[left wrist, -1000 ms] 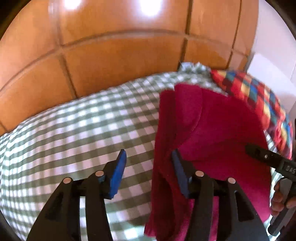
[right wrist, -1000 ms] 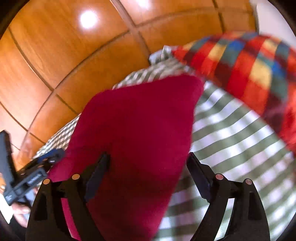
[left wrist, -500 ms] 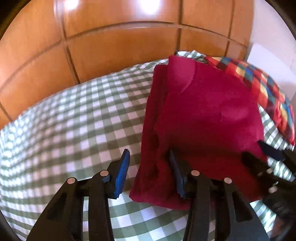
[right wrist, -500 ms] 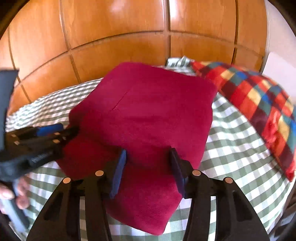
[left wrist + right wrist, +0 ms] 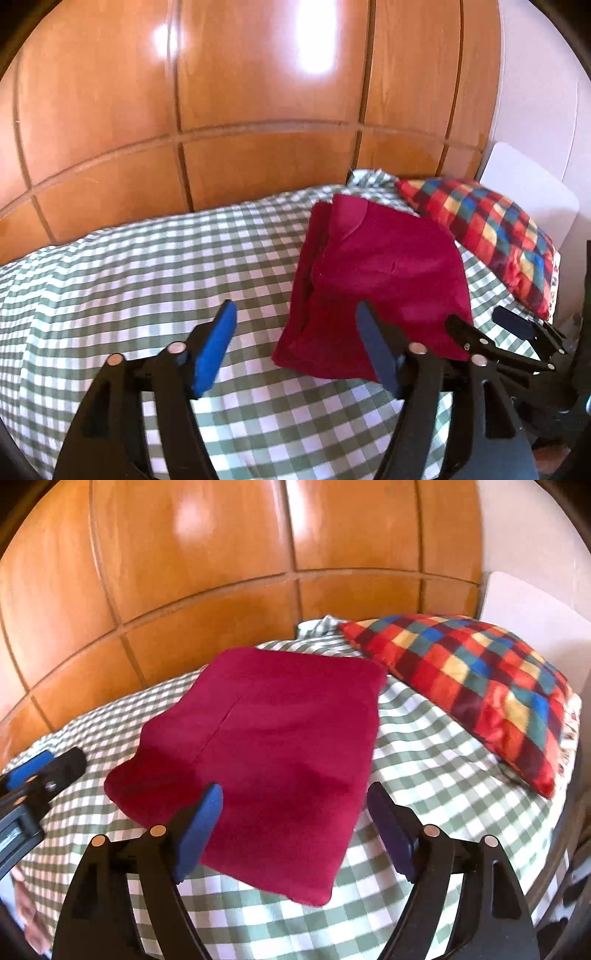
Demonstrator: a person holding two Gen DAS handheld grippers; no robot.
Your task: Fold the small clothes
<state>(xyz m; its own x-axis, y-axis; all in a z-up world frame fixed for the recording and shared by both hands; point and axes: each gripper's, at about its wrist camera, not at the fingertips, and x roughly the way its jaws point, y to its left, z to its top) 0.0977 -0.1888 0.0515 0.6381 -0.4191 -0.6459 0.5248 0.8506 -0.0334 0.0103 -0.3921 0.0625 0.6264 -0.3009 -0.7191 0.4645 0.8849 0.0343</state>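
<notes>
A dark red garment (image 5: 380, 284) lies folded into a flat rectangle on the green-and-white checked bed cover (image 5: 147, 280); it also shows in the right wrist view (image 5: 266, 746). My left gripper (image 5: 295, 343) is open and empty, held above the cover just left of the garment's near corner. My right gripper (image 5: 291, 823) is open and empty, held above the garment's near edge. The right gripper shows at the right edge of the left wrist view (image 5: 491, 332), and the left gripper's fingers (image 5: 40, 768) at the left edge of the right wrist view.
A red, blue and yellow checked pillow (image 5: 469, 686) lies right of the garment. A wooden panelled headboard wall (image 5: 240, 110) stands behind the bed. A white board (image 5: 528, 195) leans at the far right. The checked cover (image 5: 424, 760) stretches left of the garment.
Both grippers have pulled back and up from the red garment. The right gripper's jaws, narrower half a second ago, have opened wider. The garment now lies flat and free.
</notes>
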